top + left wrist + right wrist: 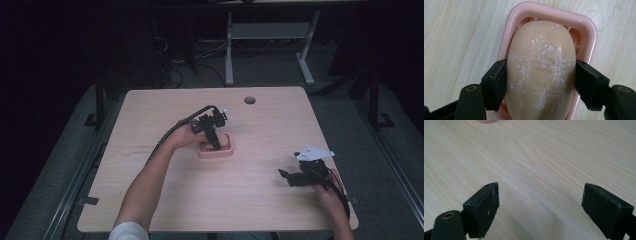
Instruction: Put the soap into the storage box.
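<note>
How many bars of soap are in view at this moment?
1. The soap bar sits over the pink soap dish near the table's middle, clamped between the left gripper's jaws. The bar itself covers most of the dish's inside.

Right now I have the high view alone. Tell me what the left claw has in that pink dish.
Observer: In the left gripper view, the left claw is shut on a beige soap bar, one jaw on each long side.
Operator: Describe the soap's surface.
Observer: White flecks and fine scratches across its top.
Operator: Check the dish under it.
Observer: The pink soap dish has slots in its floor, visible past the bar's far end.
Operator: Report the right claw.
Observer: The right claw is open over bare table.
</note>
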